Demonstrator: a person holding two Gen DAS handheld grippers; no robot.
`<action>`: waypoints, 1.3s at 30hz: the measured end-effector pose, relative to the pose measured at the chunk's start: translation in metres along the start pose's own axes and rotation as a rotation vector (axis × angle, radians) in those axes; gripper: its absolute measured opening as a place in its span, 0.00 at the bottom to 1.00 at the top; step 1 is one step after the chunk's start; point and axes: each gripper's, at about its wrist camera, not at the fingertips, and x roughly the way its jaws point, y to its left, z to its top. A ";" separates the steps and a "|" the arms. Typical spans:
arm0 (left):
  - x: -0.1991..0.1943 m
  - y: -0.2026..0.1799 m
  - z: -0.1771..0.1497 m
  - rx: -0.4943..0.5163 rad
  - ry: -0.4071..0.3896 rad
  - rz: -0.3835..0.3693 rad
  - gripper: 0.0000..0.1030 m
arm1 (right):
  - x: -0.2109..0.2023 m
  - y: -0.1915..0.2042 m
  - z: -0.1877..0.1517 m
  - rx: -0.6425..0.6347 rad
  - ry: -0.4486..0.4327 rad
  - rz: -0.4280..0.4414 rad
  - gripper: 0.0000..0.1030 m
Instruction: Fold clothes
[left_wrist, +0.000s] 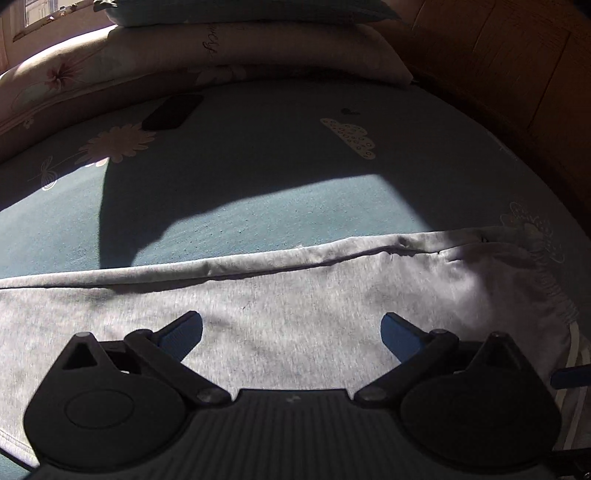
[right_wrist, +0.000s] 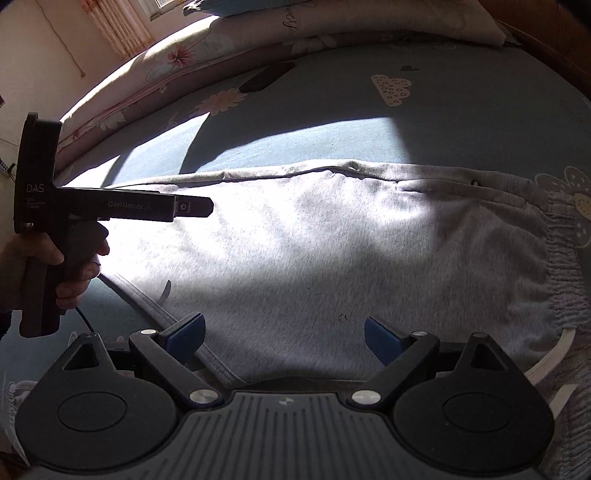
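Note:
A pair of light grey sweatpants (left_wrist: 295, 317) lies flat on a blue bed sheet (left_wrist: 258, 177), folded lengthwise, its elastic waistband (right_wrist: 561, 266) at the right with a white drawstring (right_wrist: 550, 358). My left gripper (left_wrist: 291, 332) is open and empty, hovering over the middle of the pants. My right gripper (right_wrist: 284, 332) is open and empty over the near edge of the pants (right_wrist: 332, 240). In the right wrist view the left gripper's body (right_wrist: 110, 206), held by a hand, is at the left over the pants.
A black phone (left_wrist: 173, 112) lies on the sheet at the back left. Floral pillows (left_wrist: 258, 48) are stacked at the head of the bed. A wooden bed frame (left_wrist: 517, 74) runs along the right. Sunlight and shadow cross the sheet.

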 end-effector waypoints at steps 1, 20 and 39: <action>0.007 -0.011 0.005 -0.012 -0.006 0.012 0.99 | -0.006 -0.009 -0.001 -0.002 -0.002 0.006 0.93; 0.092 -0.064 0.044 -0.057 0.096 0.286 0.99 | -0.057 -0.132 0.011 0.037 -0.044 0.069 0.96; 0.046 -0.098 -0.017 -0.094 0.173 0.007 0.99 | 0.050 -0.198 0.072 -0.006 0.051 0.078 0.98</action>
